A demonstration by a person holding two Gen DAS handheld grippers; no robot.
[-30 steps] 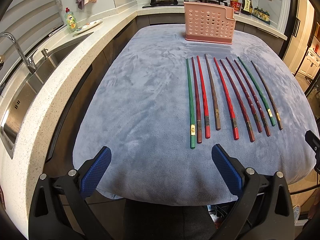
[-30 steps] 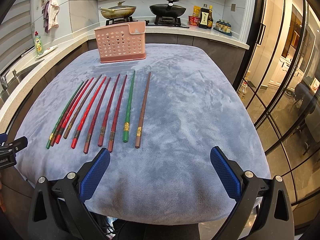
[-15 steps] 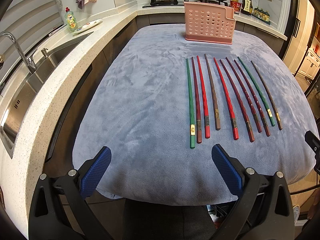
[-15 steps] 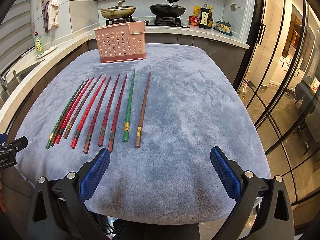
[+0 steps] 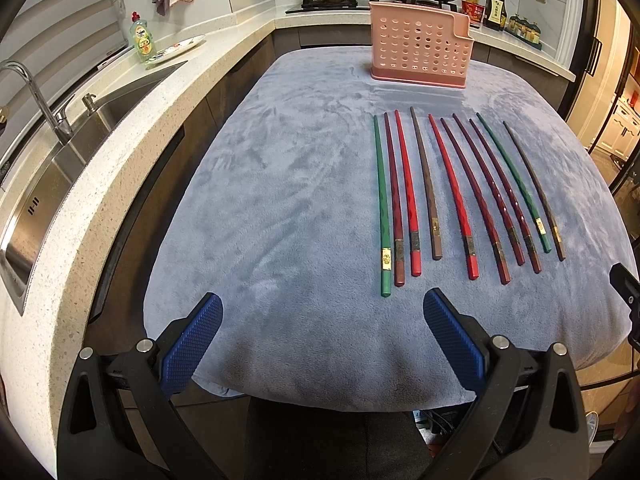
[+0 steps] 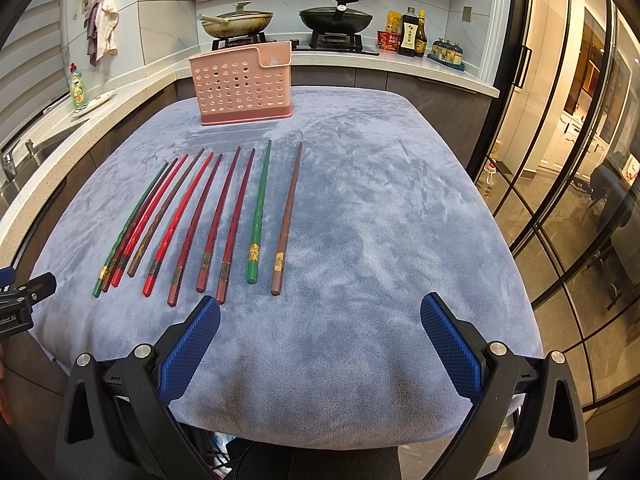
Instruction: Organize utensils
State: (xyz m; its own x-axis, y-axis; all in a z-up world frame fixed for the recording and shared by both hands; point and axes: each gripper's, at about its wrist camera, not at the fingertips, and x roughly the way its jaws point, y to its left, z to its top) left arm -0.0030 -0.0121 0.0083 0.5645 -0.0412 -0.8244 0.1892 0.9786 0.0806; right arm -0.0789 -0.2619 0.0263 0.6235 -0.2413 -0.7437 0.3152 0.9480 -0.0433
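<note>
Several chopsticks, green, red, dark red and brown, lie side by side on the grey-blue cloth, in the left wrist view (image 5: 452,196) and the right wrist view (image 6: 216,220). A pink perforated utensil holder (image 5: 418,52) stands upright at the far end of the cloth; it also shows in the right wrist view (image 6: 245,84). My left gripper (image 5: 322,336) is open and empty above the near cloth edge, left of the chopsticks' thick ends. My right gripper (image 6: 320,338) is open and empty, just right of the chopsticks' thick ends.
A stone counter with a sink (image 5: 52,168) and tap runs along the left, with a soap bottle (image 5: 142,38) and plate. Pans (image 6: 236,22) sit on the stove behind the holder. Glass doors (image 6: 560,160) stand to the right. The cloth (image 6: 380,208) covers the table.
</note>
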